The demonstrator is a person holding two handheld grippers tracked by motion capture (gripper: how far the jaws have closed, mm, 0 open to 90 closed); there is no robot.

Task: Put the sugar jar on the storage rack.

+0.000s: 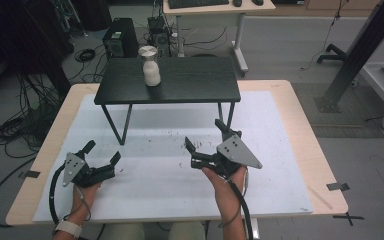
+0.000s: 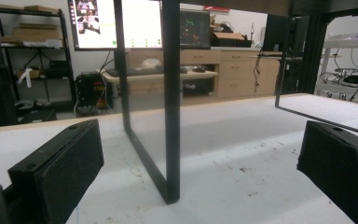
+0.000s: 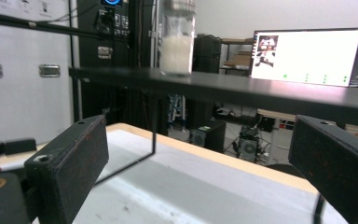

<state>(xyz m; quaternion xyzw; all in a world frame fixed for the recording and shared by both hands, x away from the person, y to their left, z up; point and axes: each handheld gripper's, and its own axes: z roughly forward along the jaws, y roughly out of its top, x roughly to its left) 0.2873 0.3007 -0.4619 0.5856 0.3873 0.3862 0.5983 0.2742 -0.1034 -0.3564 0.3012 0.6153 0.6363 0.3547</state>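
High view: left gripper (image 1: pixel 103 152) and right gripper (image 1: pixel 205 135) both spread wide, holding nothing, on the white mat (image 1: pixel 155 185); jar (image 1: pixel 151 66) of white stuff, metal lid, stands far on the black shelf (image 1: pixel 190 82).
Left gripper view: shelf leg (image 2: pixel 171 102) close ahead, monitors on the far wall.
Right gripper view: jar (image 3: pixel 176 42) seen from below the shelf edge, blurry.

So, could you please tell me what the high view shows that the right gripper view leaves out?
High view alone: both hands on the white mat, the left claw and right claw open and empty, the jar's metal lid, and the floor cables. Right gripper view alone: a lit monitor behind, grey cabinet drawers at left, and the small black table's edge from low down. Both share: the jar of white powder standing on that black table, and the right claw, open.
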